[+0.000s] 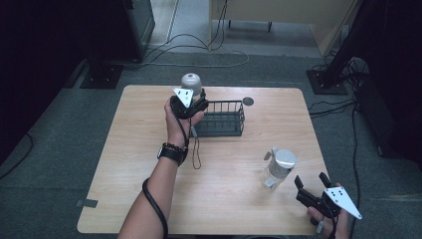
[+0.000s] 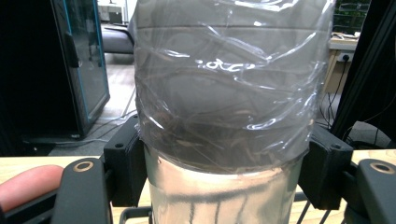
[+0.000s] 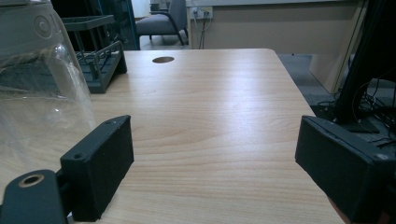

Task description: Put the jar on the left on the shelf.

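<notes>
My left gripper [image 1: 192, 95] is shut on a clear bottle [image 1: 191, 81] with a grey cap wrapped in plastic film, and holds it upright at the far left end of a dark wire basket [image 1: 222, 124]. In the left gripper view the black pads [image 2: 123, 163] press on both sides of the bottle [image 2: 224, 93], and basket wires [image 2: 135, 213] show just below it. A second clear bottle [image 1: 277, 168] with a grey lid stands on the table at the front right. My right gripper [image 1: 310, 179] stands open just right of it, with nothing between its pads [image 3: 100, 168].
The wooden table [image 1: 224, 169] has a round cable hole [image 1: 248, 101] behind the basket. In the right gripper view the second bottle [image 3: 37, 84] is at the left, with the basket [image 3: 95, 56] and the hole [image 3: 163, 59] farther off. Cables and stand bases lie on the floor around the table.
</notes>
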